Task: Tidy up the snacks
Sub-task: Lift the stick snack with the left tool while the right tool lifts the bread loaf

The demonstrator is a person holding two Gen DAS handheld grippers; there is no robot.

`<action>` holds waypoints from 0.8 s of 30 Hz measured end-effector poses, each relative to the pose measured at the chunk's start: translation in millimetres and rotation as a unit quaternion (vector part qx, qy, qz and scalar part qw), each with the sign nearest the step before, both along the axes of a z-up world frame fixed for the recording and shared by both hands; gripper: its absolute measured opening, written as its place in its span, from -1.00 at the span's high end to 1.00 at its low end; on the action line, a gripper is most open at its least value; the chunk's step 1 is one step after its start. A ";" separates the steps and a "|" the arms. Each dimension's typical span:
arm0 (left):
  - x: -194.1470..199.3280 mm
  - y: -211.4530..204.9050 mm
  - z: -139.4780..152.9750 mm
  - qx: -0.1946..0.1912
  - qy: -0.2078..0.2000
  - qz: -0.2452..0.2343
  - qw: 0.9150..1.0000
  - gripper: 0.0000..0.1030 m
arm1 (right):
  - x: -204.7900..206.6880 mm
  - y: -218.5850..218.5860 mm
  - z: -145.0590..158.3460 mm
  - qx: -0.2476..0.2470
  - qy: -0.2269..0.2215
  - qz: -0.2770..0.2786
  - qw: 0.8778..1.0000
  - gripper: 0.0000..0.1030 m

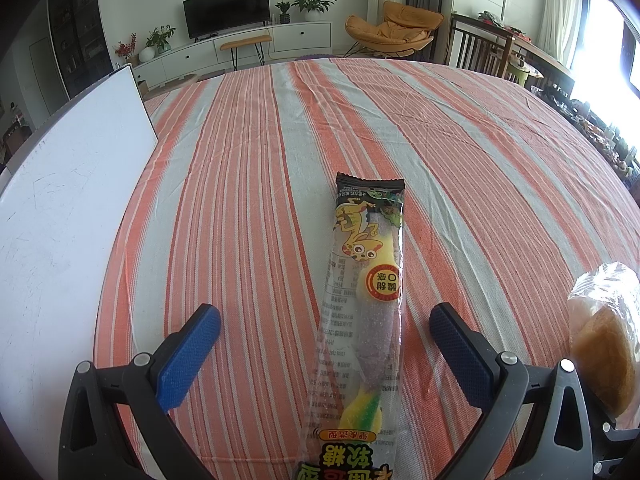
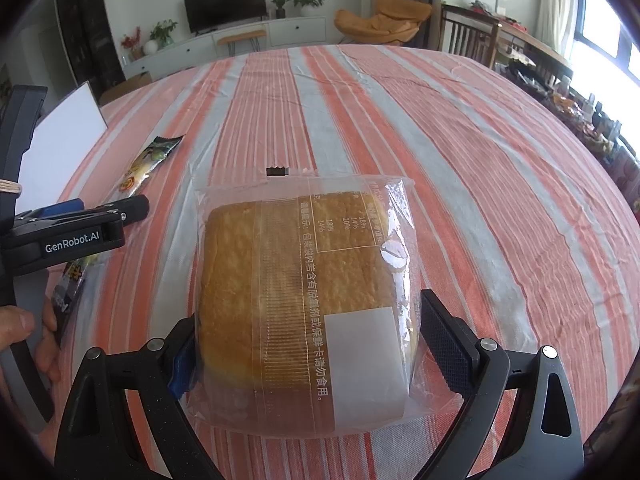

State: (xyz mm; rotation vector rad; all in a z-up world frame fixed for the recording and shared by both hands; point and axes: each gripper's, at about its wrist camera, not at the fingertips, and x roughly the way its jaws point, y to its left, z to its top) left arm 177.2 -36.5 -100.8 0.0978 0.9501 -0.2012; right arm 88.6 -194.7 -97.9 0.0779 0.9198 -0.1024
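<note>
While the bagged bread (image 2: 308, 304) lies flat on the striped counter (image 2: 460, 152) between your spread right tongs (image 2: 316, 344), the gummy candy packet (image 1: 360, 300) lies lengthwise at its 9 o'clock, between your left tongs (image 1: 324, 344), likewise spread.

Setting: private home, open living and dining room. Evidence: flat-screen television (image 1: 226, 9) on a long white low cabinet (image 1: 256, 42); potted houseplants (image 1: 311, 2) and a vase of red berries (image 1: 127, 47) along it; orange lounge chair (image 1: 394, 28); small wooden bench (image 1: 245, 44); dark wooden dining chairs (image 1: 478, 46) by a bright curtained window (image 1: 600, 36); dark glass-fronted display cabinet (image 1: 76, 32); table under an orange-and-grey striped tablecloth (image 1: 440, 140).
</note>
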 end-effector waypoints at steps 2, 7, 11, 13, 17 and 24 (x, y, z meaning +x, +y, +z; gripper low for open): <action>0.1 -0.1 0.1 0.000 0.000 0.000 1.000 -1.00 | 0.0 0.0 0.0 0.000 0.000 0.000 1.000 -0.86; 0.2 -0.4 0.2 0.000 0.000 0.000 1.000 -1.00 | 0.0 0.0 -0.1 0.000 0.000 0.000 1.000 -0.86; 0.0 0.2 -0.1 0.000 0.001 0.001 1.000 -1.00 | 0.0 0.0 -0.1 0.000 0.000 0.000 1.000 -0.86; 3.1 -0.7 0.8 0.002 0.017 -0.003 1.000 -1.00 | 0.0 0.0 0.0 0.000 0.000 0.000 1.000 -0.86; 8.8 -4.5 3.6 0.009 0.062 -0.013 0.998 -1.00 | -2.2 -4.7 1.7 0.021 -0.010 -0.005 1.000 -0.86; -15.6 -5.1 18.5 -0.023 0.040 -0.042 0.998 0.74 | -32.2 -60.8 15.7 0.219 -0.096 -0.054 0.969 -0.50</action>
